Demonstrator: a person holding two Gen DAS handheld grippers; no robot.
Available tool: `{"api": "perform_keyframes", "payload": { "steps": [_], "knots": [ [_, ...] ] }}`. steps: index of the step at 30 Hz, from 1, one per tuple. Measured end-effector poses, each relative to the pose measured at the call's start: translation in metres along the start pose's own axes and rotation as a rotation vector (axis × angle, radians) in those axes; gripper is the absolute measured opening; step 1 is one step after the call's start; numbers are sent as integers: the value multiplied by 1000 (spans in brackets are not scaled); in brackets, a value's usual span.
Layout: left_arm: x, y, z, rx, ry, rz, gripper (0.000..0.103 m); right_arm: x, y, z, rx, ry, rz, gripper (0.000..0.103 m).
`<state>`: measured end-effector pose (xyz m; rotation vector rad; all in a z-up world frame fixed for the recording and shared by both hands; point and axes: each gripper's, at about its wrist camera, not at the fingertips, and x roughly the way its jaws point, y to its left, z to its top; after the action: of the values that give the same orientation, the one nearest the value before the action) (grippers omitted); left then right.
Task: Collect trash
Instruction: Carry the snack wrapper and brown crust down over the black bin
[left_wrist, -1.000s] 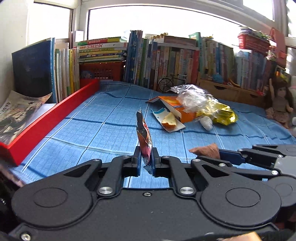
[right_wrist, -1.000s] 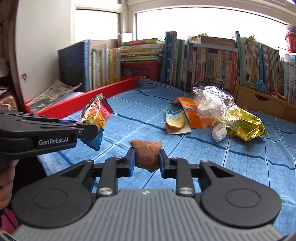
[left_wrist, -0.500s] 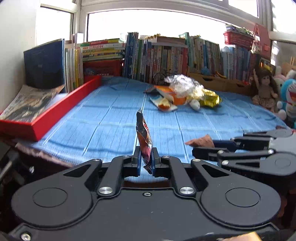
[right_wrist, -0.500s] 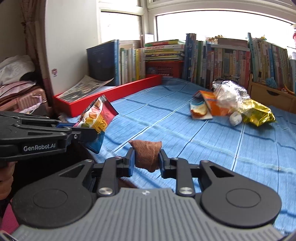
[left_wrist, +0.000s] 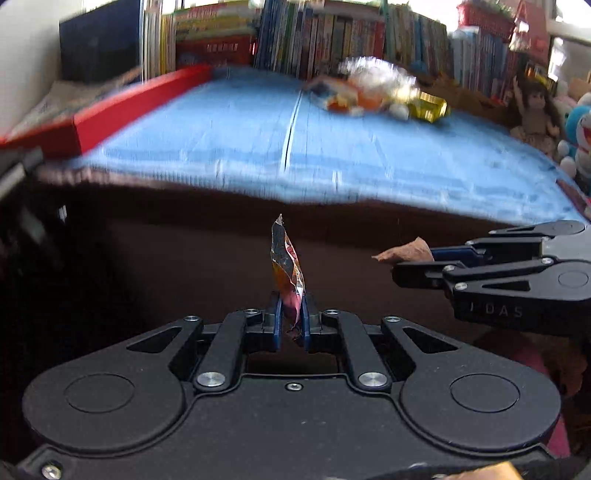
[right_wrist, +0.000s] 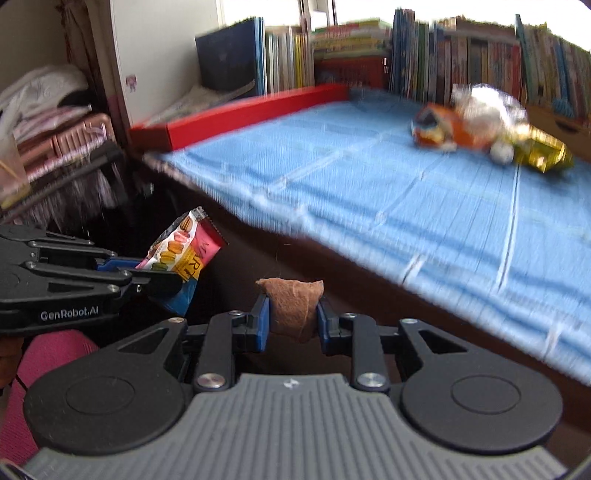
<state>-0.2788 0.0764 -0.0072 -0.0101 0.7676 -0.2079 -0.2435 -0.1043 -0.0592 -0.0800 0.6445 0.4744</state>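
My left gripper (left_wrist: 290, 317) is shut on a snack wrapper (left_wrist: 287, 266) that stands edge-on between its blue pads; the right wrist view shows the same wrapper (right_wrist: 183, 253), printed with macarons, in the left gripper (right_wrist: 147, 271). My right gripper (right_wrist: 291, 321) is shut on a crumpled brown scrap (right_wrist: 293, 308), seen also at the right of the left wrist view as a brown scrap (left_wrist: 406, 254) in the right gripper (left_wrist: 417, 264). Both grippers hang off the front edge of the blue-covered table (left_wrist: 332, 147), lower than its top. A heap of trash (right_wrist: 487, 125) lies far back on the table.
A red tray (right_wrist: 240, 114) runs along the table's left side, with rows of books (right_wrist: 369, 55) behind. Dolls and plush toys (left_wrist: 535, 114) stand at the table's right. Pink cases (right_wrist: 66, 144) are stacked to the left. Pink cloth (right_wrist: 44, 365) shows low on the left.
Both grippers have drawn back from over the table and sunk below its front edge, each keeping its piece of trash. The trash heap looks farther off.
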Motion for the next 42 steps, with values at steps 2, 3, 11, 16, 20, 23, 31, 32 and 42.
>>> {"api": "perform_keyframes", "payload": {
  "steps": [2,3,11,16,20,23,31,32,42],
  "knots": [
    [9,2,-11,-11,34,-3,10,9,1,-10,14,32,5,32],
    [14,3,-17,-12,47,0,10,14,1,-15,19,46,6,32],
    [53,5,-58,-9,173,38,10,51,11,-56,7,165,13,32],
    [77,10,-80,-35,250,43,10,72,18,-78,-2,228,16,32],
    [96,15,-93,-61,305,51,10,87,19,-90,-8,267,14,32],
    [110,18,-101,-82,335,58,10,98,19,-99,2,290,14,32],
    [152,26,-125,-153,377,93,10,130,20,-131,91,325,3,32],
    [157,26,-131,-172,377,99,10,134,19,-135,104,321,15,32],
    [187,42,-162,-284,460,126,11,152,11,-143,222,333,15,32]
  ]
}}
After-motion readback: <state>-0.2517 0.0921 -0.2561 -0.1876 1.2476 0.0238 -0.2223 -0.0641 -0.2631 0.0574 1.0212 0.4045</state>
